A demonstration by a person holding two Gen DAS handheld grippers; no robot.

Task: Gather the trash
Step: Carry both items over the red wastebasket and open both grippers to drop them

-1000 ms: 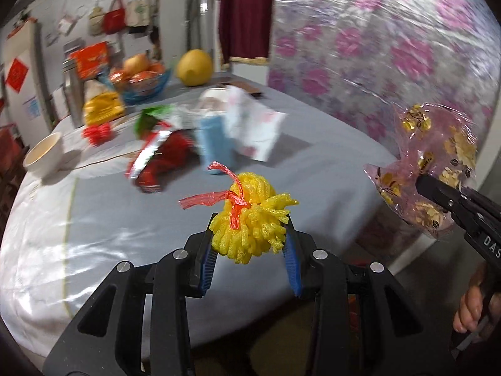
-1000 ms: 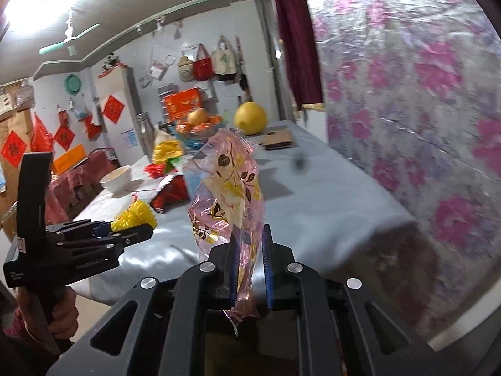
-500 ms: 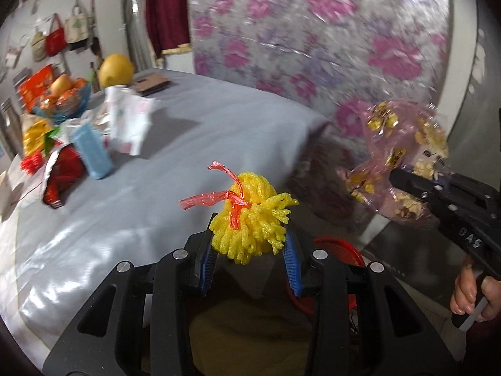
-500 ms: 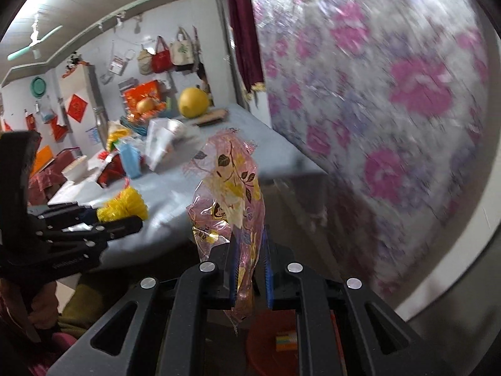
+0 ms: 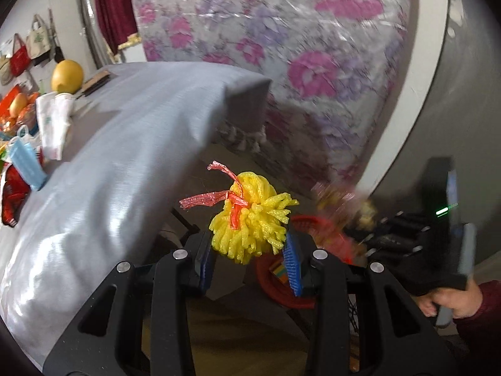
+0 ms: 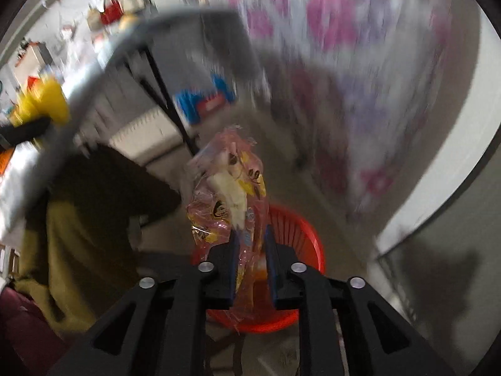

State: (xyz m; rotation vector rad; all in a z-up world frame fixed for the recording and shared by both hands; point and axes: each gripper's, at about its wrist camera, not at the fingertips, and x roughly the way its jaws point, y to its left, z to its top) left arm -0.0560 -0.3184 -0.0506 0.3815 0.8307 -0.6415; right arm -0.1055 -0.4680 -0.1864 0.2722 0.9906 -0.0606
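with the right gripper (image 6: 250, 257) clamped on the pink wrapper (image 6: 228, 188) over the red basket (image 6: 300, 225) at lower centre, and the left gripper (image 5: 250, 250) pinching the yellow foam net (image 5: 250, 219), we should centre each before releasing.

There are two grippers: the left gripper (image 5: 250, 250) and the right gripper (image 6: 252, 250). Each one holds one piece of trash, so two pieces are held: one yellow foam net (image 5: 250, 219) and one pink plastic bag (image 6: 228, 188). One red basket (image 6: 300, 238) stands on the floor, at 6 o'clock in the right wrist view. On the one grey table (image 5: 125, 144), at 9 o'clock in the left wrist view, I count one blue face mask (image 5: 26, 164), one white paper bag (image 5: 53, 125) and one large yellow fruit (image 5: 67, 76).
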